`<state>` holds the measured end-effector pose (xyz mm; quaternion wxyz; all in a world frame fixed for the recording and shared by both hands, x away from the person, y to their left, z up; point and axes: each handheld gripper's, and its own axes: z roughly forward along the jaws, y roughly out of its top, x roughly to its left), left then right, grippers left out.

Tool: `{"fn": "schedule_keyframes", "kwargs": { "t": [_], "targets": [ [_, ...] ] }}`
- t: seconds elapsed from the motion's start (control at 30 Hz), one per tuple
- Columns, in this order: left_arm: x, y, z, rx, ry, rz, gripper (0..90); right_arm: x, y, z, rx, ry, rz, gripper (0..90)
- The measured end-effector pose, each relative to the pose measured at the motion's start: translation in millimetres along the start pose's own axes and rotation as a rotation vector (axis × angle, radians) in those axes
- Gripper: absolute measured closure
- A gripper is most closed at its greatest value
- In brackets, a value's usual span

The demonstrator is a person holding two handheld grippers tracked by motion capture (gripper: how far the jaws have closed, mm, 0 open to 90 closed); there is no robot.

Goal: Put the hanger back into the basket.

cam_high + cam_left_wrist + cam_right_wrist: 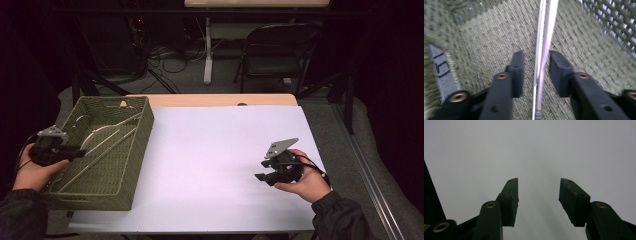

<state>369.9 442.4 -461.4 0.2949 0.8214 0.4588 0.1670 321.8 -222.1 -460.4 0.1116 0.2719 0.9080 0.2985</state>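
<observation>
- Overhead, the high view shows a green woven basket [131, 150] at the left edge of the white table [215, 165], its near corner reaching almost to the front edge.
- Several thin metal rods [102, 141] lie slantwise inside the basket, running from its near left toward its far right wall.
- Resting over the basket's left rim, the left gripper [75, 152] points inward above the rods, with the person's left hand [31, 170] outside the wall.
- On the other side, the right gripper [263, 173] sits low over the right part of the table, well apart from the basket, with wide bare surface between them.
- Beyond the far edge stand a folding chair [277, 50] and loose cables [165, 60] on the floor.
- From the left gripper view, the left gripper [537, 66] has its jaws apart, with rods [544, 45] running straight up between them; a sliver of room shows on each side and neither pad presses on them.
- Woven floor spreads all around, and the basket's open-weave wall [614, 22] rises at the upper right, close by.
- A grey printed tag [441, 70] lies at the left; its lettering is too blurred to read.
- Finally, in the right gripper view, the right gripper [538, 195] stands with jaws spread and nothing between them, over plain white table [531, 150].
</observation>
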Motion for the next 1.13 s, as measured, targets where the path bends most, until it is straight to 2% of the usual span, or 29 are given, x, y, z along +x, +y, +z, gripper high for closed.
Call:
{"fn": "schedule_keyframes", "kwargs": {
  "t": [0.03, 0.07, 0.1, 0.23, 0.3, 0.37, 0.47, 0.5, 0.57, 0.6, 0.63, 0.67, 0.73, 0.83, 0.93, 1.0, 1.07, 1.13],
  "targets": [
    [-0.6, -0.5, -4.1, -0.018, -0.003, -0.004, 59.0, -0.3, -1.0, 0.6, -0.004, 0.000, -0.002, 49.8],
    [-1.4, -0.7, -8.7, -0.029, -0.003, -0.002, 57.0, 0.0, -2.6, 2.9, -0.029, 0.000, 0.005, 49.8],
    [-2.9, -0.8, -13.5, -0.043, -0.002, 0.004, 55.8, -0.6, -2.8, 1.1, 0.004, 0.001, 0.000, 49.8],
    [-13.9, -1.3, -35.0, -0.112, -0.012, 0.025, 53.7, -0.2, -7.7, 1.4, -0.010, -0.003, 0.015, 49.7],
    [-22.6, -2.2, -46.8, -0.150, -0.006, 0.049, 53.0, 0.5, -10.2, 0.6, -0.013, -0.007, 0.017, 49.7],
    [-32.6, -3.4, -58.2, -0.188, 0.008, 0.074, 51.4, 1.9, -12.9, 0.4, -0.039, -0.012, 0.023, 49.7],
    [-50.1, -4.5, -73.9, -0.236, 0.000, 0.078, 49.9, 3.8, -15.3, -4.6, -0.032, -0.020, 0.019, 49.8],
    [-57.2, -4.7, -79.1, -0.254, -0.011, 0.076, 49.1, 4.4, -16.6, -5.4, -0.054, -0.030, 0.017, 49.8],
    [-73.0, -5.1, -87.2, -0.280, -0.046, 0.070, 47.5, 5.7, -18.6, -8.0, -0.063, -0.034, 0.019, 50.1],
    [-82.1, -5.4, -89.7, -0.283, -0.059, 0.077, 46.4, 6.7, -19.9, -8.5, -0.080, -0.039, 0.020, 50.6],
    [-91.9, -5.7, -91.4, -0.280, -0.069, 0.092, 45.8, 7.8, -21.1, -10.7, -0.074, -0.044, 0.017, 51.0],
    [-102.1, -6.2, -91.5, -0.278, -0.077, 0.104, 45.7, 9.1, -22.9, -10.5, -0.098, -0.047, 0.015, 51.7],
    [-122.3, -7.1, -89.3, -0.263, -0.092, 0.130, 45.8, 12.0, -26.7, -12.5, -0.111, -0.059, 0.018, 52.2],
    [-152.2, -8.4, -81.3, -0.264, -0.122, 0.158, 45.8, 15.6, -34.0, -14.2, -0.103, -0.057, 0.036, 53.2],
    [-181.2, -9.0, -69.4, -0.281, -0.188, 0.173, 45.8, 19.2, -43.0, -15.3, -0.109, -0.071, 0.053, 52.5],
    [-201.0, -8.7, -58.2, -0.288, -0.253, 0.171, 45.8, 20.8, -50.1, -16.7, -0.119, -0.101, 0.061, 50.6],
    [-221.5, -7.1, -45.8, -0.298, -0.308, 0.199, 45.8, 21.1, -58.6, -18.4, -0.170, -0.139, 0.058, 48.6],
    [-240.7, -4.2, -31.8, -0.308, -0.365, 0.219, 45.0, 19.3, -68.3, -21.2, -0.191, -0.166, 0.098, 46.3]
  ]
}}
